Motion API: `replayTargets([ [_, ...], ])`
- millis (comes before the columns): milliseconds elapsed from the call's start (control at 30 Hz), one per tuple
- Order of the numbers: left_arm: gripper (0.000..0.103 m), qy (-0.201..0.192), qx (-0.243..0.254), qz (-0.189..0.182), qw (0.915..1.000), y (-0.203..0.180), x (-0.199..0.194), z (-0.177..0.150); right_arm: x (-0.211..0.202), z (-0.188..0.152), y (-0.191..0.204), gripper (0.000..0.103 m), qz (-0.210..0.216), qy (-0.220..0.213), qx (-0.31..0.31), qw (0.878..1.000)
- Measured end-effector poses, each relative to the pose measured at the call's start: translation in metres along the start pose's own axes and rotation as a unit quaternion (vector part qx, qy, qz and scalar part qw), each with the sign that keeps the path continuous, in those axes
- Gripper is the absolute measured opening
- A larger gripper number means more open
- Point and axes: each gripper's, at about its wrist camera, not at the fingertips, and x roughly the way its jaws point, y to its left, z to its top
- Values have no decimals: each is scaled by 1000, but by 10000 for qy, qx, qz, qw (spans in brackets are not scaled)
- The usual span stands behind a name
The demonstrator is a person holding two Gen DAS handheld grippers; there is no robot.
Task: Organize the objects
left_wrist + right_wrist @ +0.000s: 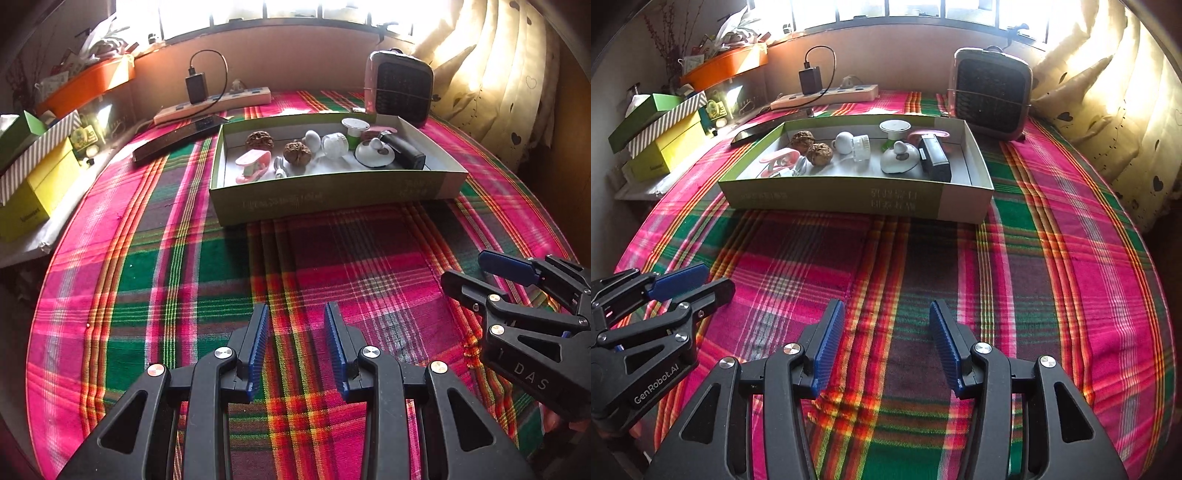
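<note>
We see both tools angled down over the plaid cloth (155, 266), short of the shallow box (332, 199), our landmark. The left gripper (297, 347) hovers near the box's front wall, jaws partly apart and empty. The right gripper (887, 343), just beside it, stands wider, also empty.

The box lies with its long side across our view, open top up. Inside, left to right: a pink stapler-like item (251, 166), two walnuts (297, 152), a white bulb (312, 139), a clear jar (335, 144), a white lid (373, 152) and a black device (404, 149) pointing toward the box's front right corner.
</note>
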Motion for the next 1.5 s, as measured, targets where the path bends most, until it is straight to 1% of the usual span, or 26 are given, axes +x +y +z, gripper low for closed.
replayTargets([
  [133,29,-20,-57,47,10000,-1,-4,-5,-4,-5,-2,50,-56,-39,61,10000],
  [267,29,-64,-102,90,9999,-2,-6,-9,-5,-10,-3,57,-163,-91,118,9998],
  [400,30,-132,-194,134,9996,-3,-7,-12,-6,-11,-4,60,-203,-123,146,9996],
  [500,31,-208,-212,281,9992,-7,-7,-14,-6,-11,-5,62,-211,-123,167,9996],
  [567,31,-250,-255,326,9988,-7,-8,-15,-6,-11,-5,62,-220,-127,173,9995],
  [833,31,-295,-288,323,9986,-6,-9,-16,-6,-11,-5,62,-223,-128,175,9995],
  [1500,31,-292,-288,320,9986,-6,-8,-16,-6,-11,-5,64,-221,-129,178,9995],
])
